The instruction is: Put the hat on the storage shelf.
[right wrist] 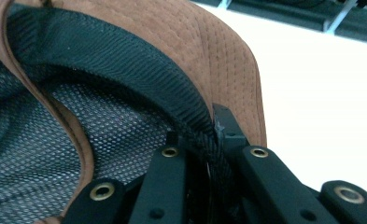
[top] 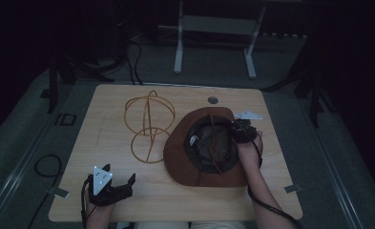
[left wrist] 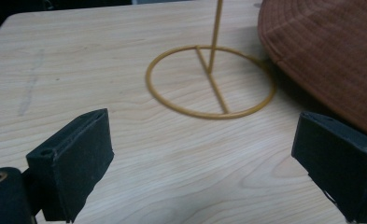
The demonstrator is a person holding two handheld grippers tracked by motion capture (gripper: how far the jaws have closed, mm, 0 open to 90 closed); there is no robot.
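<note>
Right gripper (top: 241, 130) clamped on the upturned hat (top: 202, 164) at its inner band. Left gripper (top: 119, 181), jaws apart, near the table (top: 104, 109) front edge, bare wood ahead.

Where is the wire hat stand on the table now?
In the high view the wire hat stand is at the table's centre-left, directly left of the brown hat, whose brim touches or overlaps its ring base, and beyond the left gripper.
</note>
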